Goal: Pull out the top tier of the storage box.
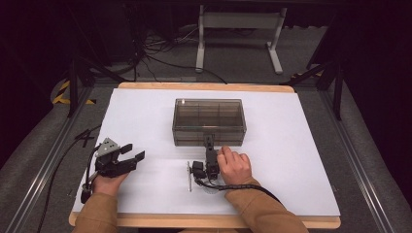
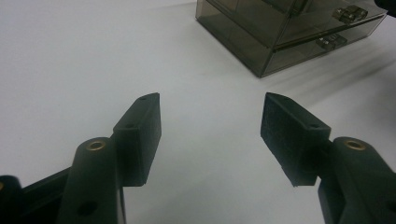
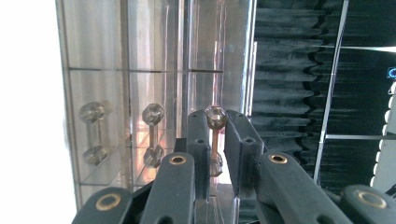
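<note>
A smoky clear plastic box (image 1: 209,121) with small drawers stands at the middle of the white table. In the right gripper view its front wall (image 3: 107,46) carries three clear knobbed drawer handles. My right gripper (image 1: 209,141) reaches the box's front face, rolled on its side. In its own view the right gripper (image 3: 216,117) is shut on the rightmost handle (image 3: 215,140). My left gripper (image 1: 133,151) rests open on the table at the front left, well away from the box. Between its spread jaws the left gripper (image 2: 210,100) holds nothing, and the box (image 2: 280,32) lies ahead to the right.
The white sheet (image 1: 291,145) covers a wooden table whose edge (image 1: 204,221) runs along the front. Cables trail from both grippers toward the person. Beyond the table are a dark floor, loose cables and a white desk frame (image 1: 238,29).
</note>
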